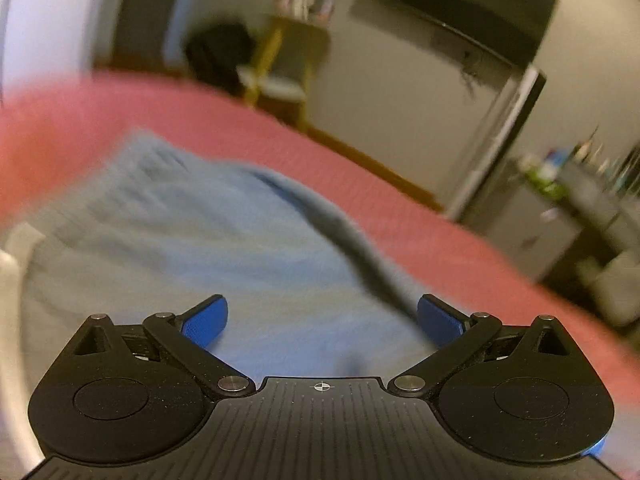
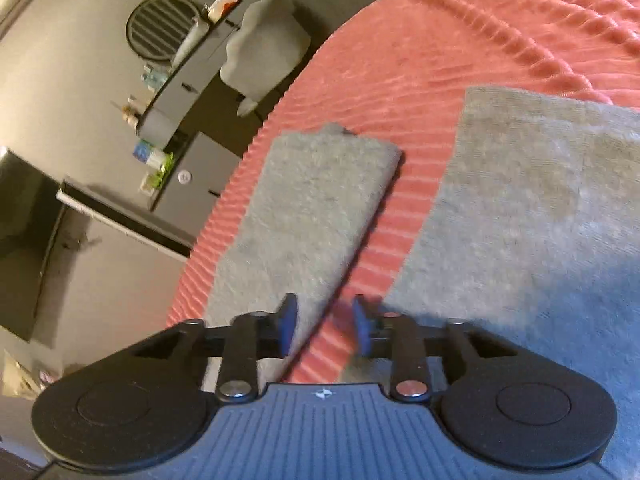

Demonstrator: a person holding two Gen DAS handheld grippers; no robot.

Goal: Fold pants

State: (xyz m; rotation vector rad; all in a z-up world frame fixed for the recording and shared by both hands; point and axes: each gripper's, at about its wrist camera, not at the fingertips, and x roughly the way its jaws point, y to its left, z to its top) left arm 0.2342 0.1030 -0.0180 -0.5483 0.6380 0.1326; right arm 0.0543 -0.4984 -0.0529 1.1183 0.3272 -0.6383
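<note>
Left wrist view: the left gripper (image 1: 322, 320) hangs with its blue pads (image 1: 206, 322) spread wide apart, nothing between them, above the grey soft-knit pants (image 1: 192, 248), which fill the lower centre of the frame and lie blurred on the pink ribbed bedspread (image 1: 400, 184). A dark crease runs down the cloth toward the right-hand pad. A yellow-framed chair (image 1: 280, 64) stands at the top centre, and a dark television screen (image 1: 460, 12) hangs at the upper right.

Right wrist view: the right gripper (image 2: 325, 330) has its jaws partly apart, empty, over the bedspread strip (image 2: 360, 264) between the two legs. One pant leg (image 2: 312, 200) stretches up the centre, its edge just below the left pad; the other leg (image 2: 540, 208) fills the right side. A grey cabinet (image 2: 192, 184) sits at the left edge.
</note>
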